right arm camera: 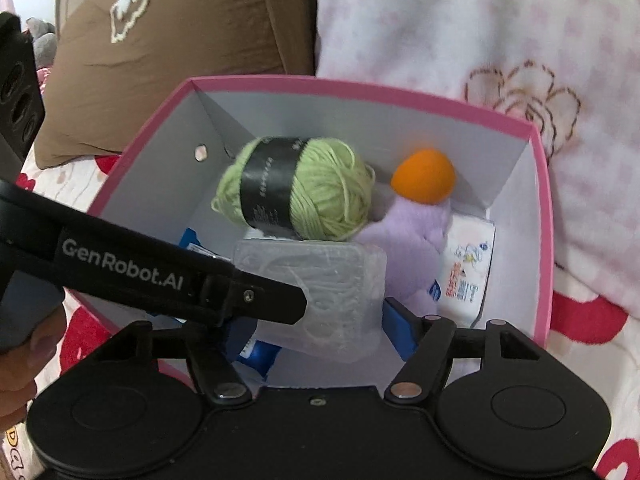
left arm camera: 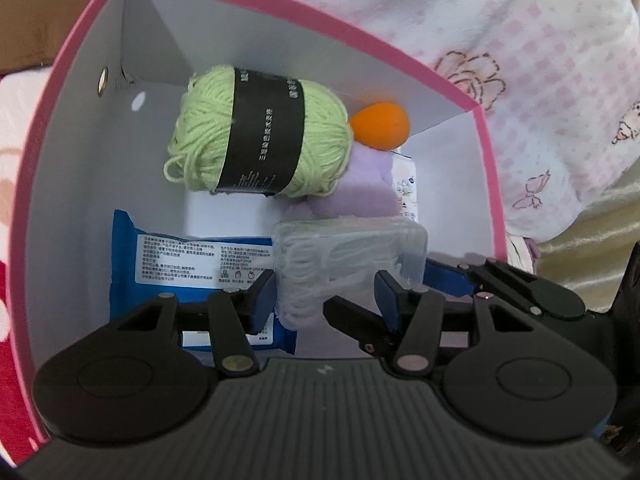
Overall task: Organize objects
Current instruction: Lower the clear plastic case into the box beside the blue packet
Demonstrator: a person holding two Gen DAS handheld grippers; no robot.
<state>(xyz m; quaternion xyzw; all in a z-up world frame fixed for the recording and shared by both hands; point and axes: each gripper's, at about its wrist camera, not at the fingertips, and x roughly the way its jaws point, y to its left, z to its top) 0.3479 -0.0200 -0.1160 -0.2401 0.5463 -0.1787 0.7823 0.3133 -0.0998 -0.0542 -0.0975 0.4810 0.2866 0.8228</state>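
Note:
A pink box (left arm camera: 60, 92) with a white inside holds a green yarn ball (left arm camera: 260, 132), an orange egg-shaped sponge (left arm camera: 380, 124), a purple plush item (left arm camera: 364, 196), a blue wipes pack (left arm camera: 168, 264) and a white tissue pack (left arm camera: 406, 188). My left gripper (left arm camera: 326, 292) is inside the box, its blue pads on either side of a clear plastic case (left arm camera: 352, 256). My right gripper (right arm camera: 316, 332) is open over the box's near edge (right arm camera: 540, 200), with the same clear case (right arm camera: 320, 280) between its fingers. The left gripper's arm crosses the right wrist view.
The box stands on a bed with a pink-and-white floral quilt (right arm camera: 480, 32) behind it, a brown pillow (right arm camera: 180, 40) at the back left, and a red-flowered sheet (right arm camera: 580, 316) around it.

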